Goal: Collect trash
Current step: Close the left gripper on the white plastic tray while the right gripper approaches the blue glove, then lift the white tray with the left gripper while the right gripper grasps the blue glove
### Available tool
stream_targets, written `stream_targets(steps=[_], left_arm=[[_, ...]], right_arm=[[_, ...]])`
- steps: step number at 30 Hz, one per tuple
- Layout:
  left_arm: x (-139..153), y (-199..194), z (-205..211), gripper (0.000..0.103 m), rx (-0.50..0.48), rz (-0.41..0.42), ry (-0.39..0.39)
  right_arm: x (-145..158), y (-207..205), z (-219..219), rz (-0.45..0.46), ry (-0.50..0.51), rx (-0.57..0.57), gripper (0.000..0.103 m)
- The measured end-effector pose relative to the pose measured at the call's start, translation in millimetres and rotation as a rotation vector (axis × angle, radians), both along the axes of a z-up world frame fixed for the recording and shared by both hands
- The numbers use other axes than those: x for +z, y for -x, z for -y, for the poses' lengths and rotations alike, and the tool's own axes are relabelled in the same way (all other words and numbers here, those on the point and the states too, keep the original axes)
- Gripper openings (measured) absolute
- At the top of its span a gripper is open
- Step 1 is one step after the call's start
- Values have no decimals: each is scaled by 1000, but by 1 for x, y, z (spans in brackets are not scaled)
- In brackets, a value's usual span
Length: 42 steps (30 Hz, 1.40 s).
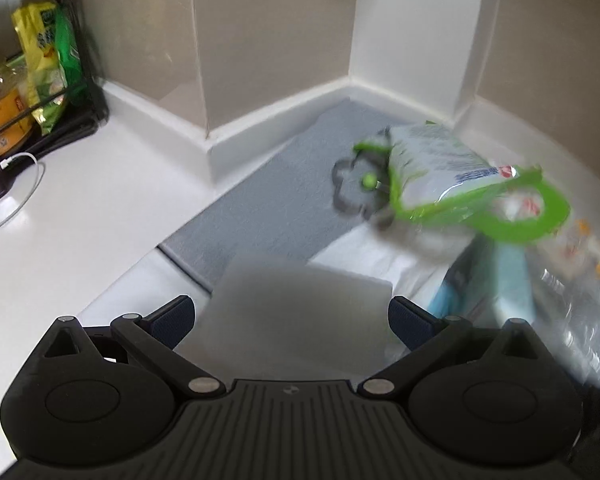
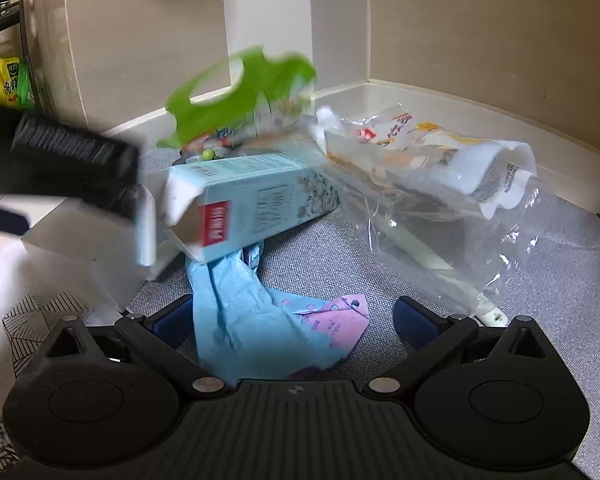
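Note:
Trash lies piled on a grey mat [image 2: 500, 288]. A green-edged wrapper [image 1: 452, 176] is blurred and appears to be in mid-air over the pile; it also shows in the right wrist view [image 2: 236, 92]. Below it lie a light blue carton [image 2: 244, 200] on its side, clear plastic packaging [image 2: 440, 176], and crumpled blue paper [image 2: 236, 308] with a pink slip [image 2: 340, 324]. My left gripper [image 1: 292, 320] is open above a translucent white container [image 1: 300, 304]. My right gripper [image 2: 292, 320] is open, its fingers either side of the blue paper. The left gripper's body [image 2: 68, 160] shows at the left of the right view.
A black wire rack [image 1: 80, 92] with yellow and green snack packets [image 1: 44, 60] stands at the far left on the white counter [image 1: 80, 208]. A white cable [image 1: 24, 188] lies near it. Beige walls and a white skirting [image 1: 284, 104] bound the corner. A patterned box [image 2: 24, 324] sits at the lower left.

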State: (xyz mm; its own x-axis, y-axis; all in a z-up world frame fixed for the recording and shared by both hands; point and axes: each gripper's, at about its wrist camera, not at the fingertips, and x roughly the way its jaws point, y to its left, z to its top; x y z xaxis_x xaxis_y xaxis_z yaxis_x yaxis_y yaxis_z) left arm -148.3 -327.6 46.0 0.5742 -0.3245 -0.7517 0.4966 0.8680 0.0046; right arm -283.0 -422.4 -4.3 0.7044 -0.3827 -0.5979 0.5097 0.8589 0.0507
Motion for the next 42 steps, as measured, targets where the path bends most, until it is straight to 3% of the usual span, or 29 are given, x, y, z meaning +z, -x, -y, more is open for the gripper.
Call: stream_targets(steps=[8,11,15,18,25,31,35,36,37,38,39,42], left_arm=[[10,0,-64,103,-103,19,-88],[15,-16,-85,103,-85,7,-118],[27,-26,-102,103,-49,-68,-28],[35,-20,-91,103,-51,-78,39],[13,-31,-41,103,38,-116,29],[-12,-45,-19,103,57,-140,-66],[-15,-43,-19,103,54,-102,-98],[-12,-40,-22,99,60,-75,-88],[-8,-38,-25,89,60,-58,-78],[-6,-37,-27,82,56,-58,-79],[-5,-37,-29,70,50,-68,-85],[0,-32,-38,65,45,-53,-84]], right_arm=[[0,0,-1,4,-3,-1,103],[0,0,-1,4,-3,0,103],[-1,0,-1,-1,1,0,103],[0,0,2,1,-1,-2,103],[1,8,12,22,-34,-16,103],[0,7,12,20,-26,-24,103],[-1,4,10,28,-25,0,103],[0,4,9,34,-27,14,103],[0,5,9,47,-33,32,102],[1,6,9,61,-39,41,99],[1,8,9,77,-42,48,89],[3,15,11,125,-71,68,66]])
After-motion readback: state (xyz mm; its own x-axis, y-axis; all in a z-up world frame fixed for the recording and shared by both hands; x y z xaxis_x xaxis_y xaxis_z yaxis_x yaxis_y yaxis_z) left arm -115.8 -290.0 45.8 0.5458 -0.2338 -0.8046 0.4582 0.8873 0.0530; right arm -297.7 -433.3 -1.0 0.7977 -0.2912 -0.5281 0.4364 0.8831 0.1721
